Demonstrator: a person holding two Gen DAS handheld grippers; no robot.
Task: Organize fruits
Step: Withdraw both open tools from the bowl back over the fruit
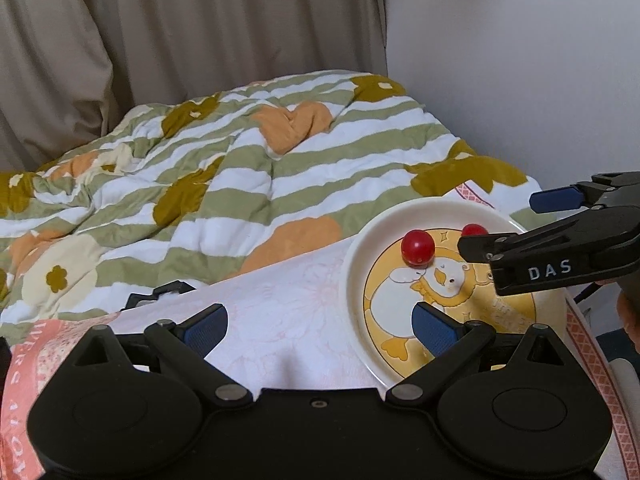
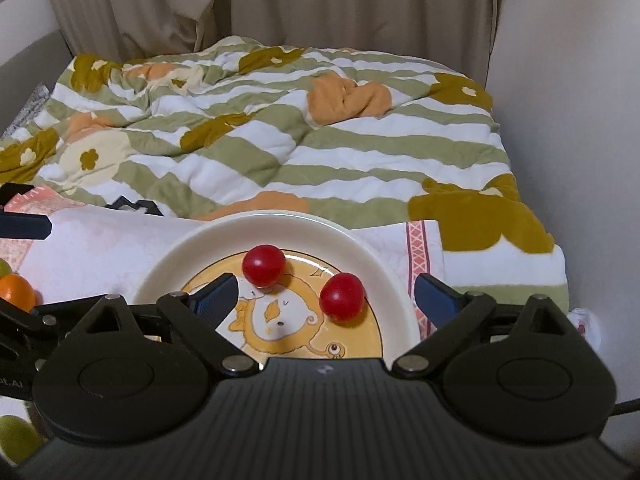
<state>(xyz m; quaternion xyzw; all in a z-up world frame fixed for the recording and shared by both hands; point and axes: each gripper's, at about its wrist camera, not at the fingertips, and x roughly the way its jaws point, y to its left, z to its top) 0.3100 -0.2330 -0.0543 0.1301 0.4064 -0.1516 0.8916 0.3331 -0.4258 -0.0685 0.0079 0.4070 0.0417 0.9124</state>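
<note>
A cream plate (image 1: pixel 352 276) (image 2: pixel 192 240) with a yellow duck picture lies on a pink-and-white cloth. Two red cherry tomatoes rest on it: one (image 1: pixel 417 247) (image 2: pixel 263 264) towards the left, the other (image 2: pixel 342 294) (image 1: pixel 474 229) to its right, partly hidden by the right gripper in the left wrist view. My left gripper (image 1: pixel 320 326) is open and empty, low over the cloth at the plate's left edge. My right gripper (image 2: pixel 326 294) is open and empty, just above the plate; the right tomato lies between its fingers. The right gripper also shows in the left wrist view (image 1: pixel 500 220).
An orange fruit (image 2: pixel 16 292) and green fruits (image 2: pixel 16 436) lie at the left edge of the right wrist view. A striped flowered quilt (image 1: pixel 240 168) (image 2: pixel 280 140) covers the bed behind. Curtains and a white wall stand beyond.
</note>
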